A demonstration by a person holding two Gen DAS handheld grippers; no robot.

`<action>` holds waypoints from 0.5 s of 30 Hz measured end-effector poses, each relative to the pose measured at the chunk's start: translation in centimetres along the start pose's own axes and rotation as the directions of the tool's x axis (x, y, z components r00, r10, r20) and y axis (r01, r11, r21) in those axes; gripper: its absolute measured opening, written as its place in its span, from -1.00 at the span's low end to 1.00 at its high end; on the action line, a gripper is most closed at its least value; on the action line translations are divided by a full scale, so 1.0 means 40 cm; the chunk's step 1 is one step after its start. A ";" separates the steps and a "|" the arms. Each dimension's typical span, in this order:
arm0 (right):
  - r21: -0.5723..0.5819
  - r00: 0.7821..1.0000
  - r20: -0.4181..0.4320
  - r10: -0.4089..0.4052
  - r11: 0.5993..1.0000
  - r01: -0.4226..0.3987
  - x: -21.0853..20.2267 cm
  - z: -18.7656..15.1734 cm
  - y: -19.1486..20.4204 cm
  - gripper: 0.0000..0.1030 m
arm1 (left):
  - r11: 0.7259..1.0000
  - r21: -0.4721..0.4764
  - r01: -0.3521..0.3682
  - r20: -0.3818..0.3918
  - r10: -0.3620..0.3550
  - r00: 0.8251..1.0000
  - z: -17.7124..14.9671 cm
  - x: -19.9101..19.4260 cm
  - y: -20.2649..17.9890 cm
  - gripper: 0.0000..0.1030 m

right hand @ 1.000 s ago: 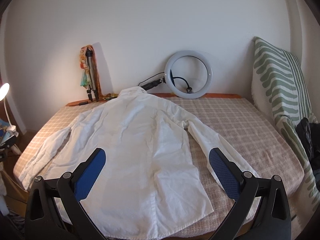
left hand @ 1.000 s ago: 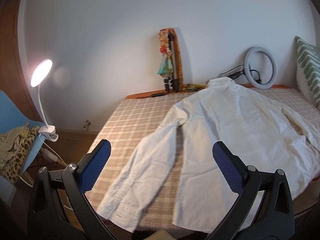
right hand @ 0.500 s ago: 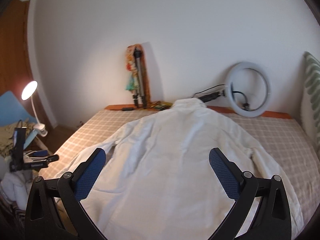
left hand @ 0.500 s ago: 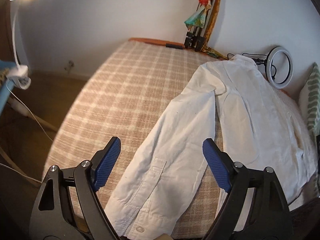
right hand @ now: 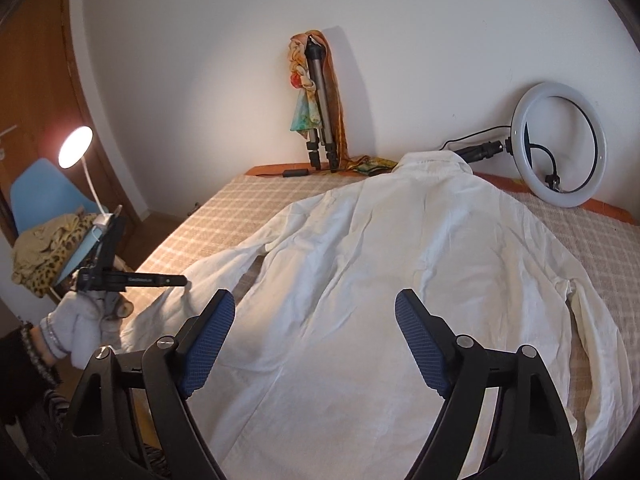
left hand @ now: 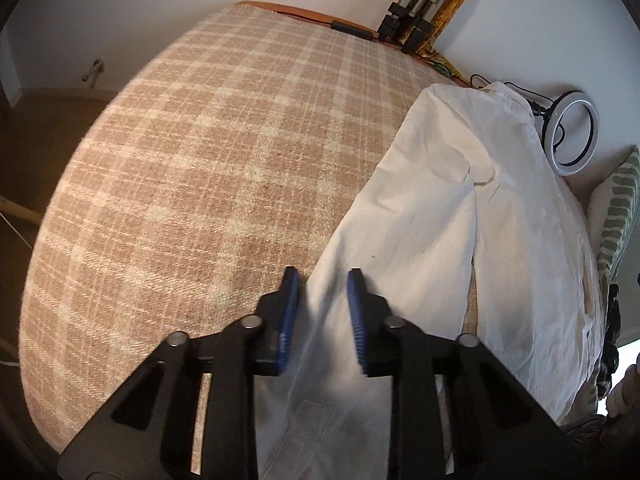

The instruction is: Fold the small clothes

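On the checked bed [left hand: 200, 160], our left gripper [left hand: 322, 276] has just been closing around the shirt [right hand: 400, 280] sleeve [left hand: 400, 248], pads not yet pressing, and should pinch only one layer, while our right gripper [right hand: 316, 320] stays open above the shirt.

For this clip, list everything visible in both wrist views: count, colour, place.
White long-sleeved cotton shirt: one, white, spread back-up on the bed, collar toward the wall.
Beige checked woven bedcover: one, beige and cream, under the shirt.
White ring light: one, white rim, leaning on the wall past the collar.
Folded grey tripod: one, grey and black, upright against the wall, colourful scarf draped over it.
Lit clip-on desk lamp: one, white, beside the bed.
Blue plastic chair: one, blue, holding leopard-print clothes.
Green-striped cushion: one, green and white, at the bed's side.
Left gripper: jaws just closing, sleeve between them, pads not seen pressing.
Gloved left hand: white glove.
Right gripper: open above the shirt's back, closing slightly.
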State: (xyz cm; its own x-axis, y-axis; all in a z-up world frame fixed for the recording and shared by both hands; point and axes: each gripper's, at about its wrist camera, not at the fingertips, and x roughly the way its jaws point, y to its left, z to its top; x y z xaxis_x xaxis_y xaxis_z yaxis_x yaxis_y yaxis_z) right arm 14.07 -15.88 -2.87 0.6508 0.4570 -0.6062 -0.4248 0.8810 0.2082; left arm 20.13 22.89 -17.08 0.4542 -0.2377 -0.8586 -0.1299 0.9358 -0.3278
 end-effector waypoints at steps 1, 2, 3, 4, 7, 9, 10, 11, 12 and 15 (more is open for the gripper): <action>-0.006 1.000 0.004 -0.005 1.000 0.005 -0.003 0.002 0.000 0.60 | 1.000 -0.007 0.001 -0.001 -0.001 1.000 0.002 0.005 0.001 -0.78; -0.014 1.000 0.008 -0.011 1.000 0.011 -0.005 0.004 0.001 0.60 | 1.000 -0.011 0.001 0.007 -0.001 1.000 0.003 0.006 -0.001 -0.85; -0.013 1.000 0.013 -0.009 1.000 0.009 -0.009 0.005 0.002 0.60 | 1.000 -0.012 0.007 0.008 -0.007 1.000 0.005 0.005 -0.005 -0.93; -0.017 1.000 0.015 -0.010 1.000 0.010 -0.013 0.004 0.003 0.60 | 1.000 -0.011 0.010 0.015 -0.010 1.000 0.007 0.002 -0.009 -0.97; -0.029 1.000 0.019 -0.012 0.999 0.013 -0.020 0.003 0.005 0.60 | 1.000 -0.002 0.024 0.045 -0.024 0.999 0.008 -0.016 -0.028 -1.00; -0.041 1.000 0.025 -0.015 0.999 0.016 -0.026 0.000 0.009 0.60 | 0.999 0.014 0.029 0.062 -0.030 0.998 0.008 -0.029 -0.044 -1.00; -0.047 0.999 0.028 -0.016 0.999 0.018 -0.030 -0.002 0.010 0.60 | 0.999 0.009 0.034 0.073 -0.034 0.997 0.009 -0.036 -0.047 -1.00; -0.049 0.999 0.033 -0.020 0.999 0.021 -0.034 -0.003 0.010 0.60 | 0.999 -0.003 0.051 0.078 -0.050 0.996 0.011 -0.042 -0.050 -1.00; -0.050 0.999 0.036 -0.023 0.998 0.025 -0.036 -0.005 0.009 0.60 | 0.998 -0.012 0.065 0.084 -0.064 0.994 0.011 -0.050 -0.056 -1.00; -0.047 0.999 0.043 -0.023 0.999 0.025 -0.042 -0.005 0.004 0.60 | 0.995 0.021 0.098 0.112 -0.099 0.989 0.016 -0.076 -0.103 -1.00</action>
State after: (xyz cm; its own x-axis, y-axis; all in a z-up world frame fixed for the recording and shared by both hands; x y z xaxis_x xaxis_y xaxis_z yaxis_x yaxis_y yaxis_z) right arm 12.77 -16.52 -1.98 0.6868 0.4413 -0.5775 -0.4373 0.8856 0.1566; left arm 19.87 19.92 -12.88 0.5608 -0.2989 -0.7721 -0.0665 0.9133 -0.4019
